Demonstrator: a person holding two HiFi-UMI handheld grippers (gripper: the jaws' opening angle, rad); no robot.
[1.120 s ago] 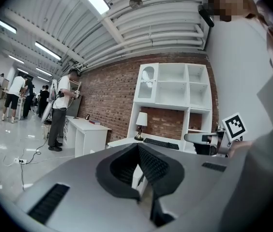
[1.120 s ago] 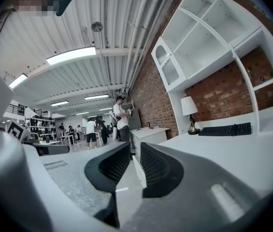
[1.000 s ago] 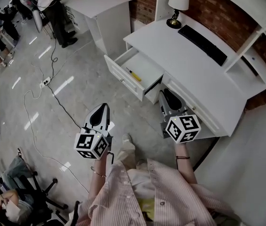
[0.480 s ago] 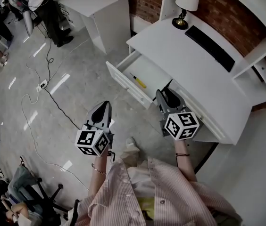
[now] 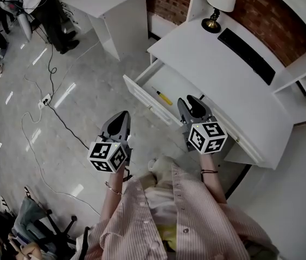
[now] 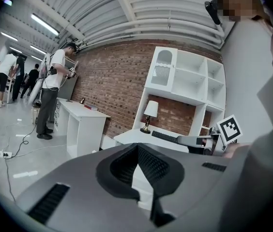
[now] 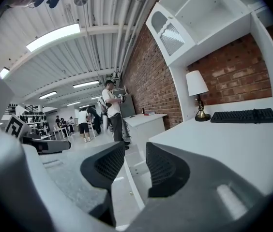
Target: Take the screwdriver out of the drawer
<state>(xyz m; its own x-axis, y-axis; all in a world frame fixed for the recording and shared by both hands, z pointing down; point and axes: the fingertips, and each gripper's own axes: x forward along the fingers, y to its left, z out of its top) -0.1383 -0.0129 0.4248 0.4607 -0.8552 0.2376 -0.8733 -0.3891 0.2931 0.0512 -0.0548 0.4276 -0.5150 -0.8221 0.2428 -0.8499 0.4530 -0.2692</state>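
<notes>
The screwdriver (image 5: 163,96), yellow-handled, lies inside the open white drawer (image 5: 142,99) of the desk (image 5: 223,85). My right gripper (image 5: 191,101) hovers just right of the drawer's near end, a short way from the screwdriver. Its jaws are opening and nothing is between them; the right gripper view shows a clear gap at my right gripper (image 7: 135,149), with the drawer (image 7: 132,178) beyond. My left gripper (image 5: 122,116) hangs over the floor, left of the drawer front. In its own view my left gripper (image 6: 137,149) has its pads meeting at the tip, holding nothing.
On the desk stand a lamp (image 5: 221,1) and a black keyboard (image 5: 248,56), with white shelves (image 5: 305,75) to the right. A second white table (image 5: 109,4) stands behind. A cable (image 5: 50,99) runs across the floor, and people stand at the far left.
Both grippers have moved forward toward the drawer, and the right one now sits beside the drawer's near end. The right jaws have spread apart.
</notes>
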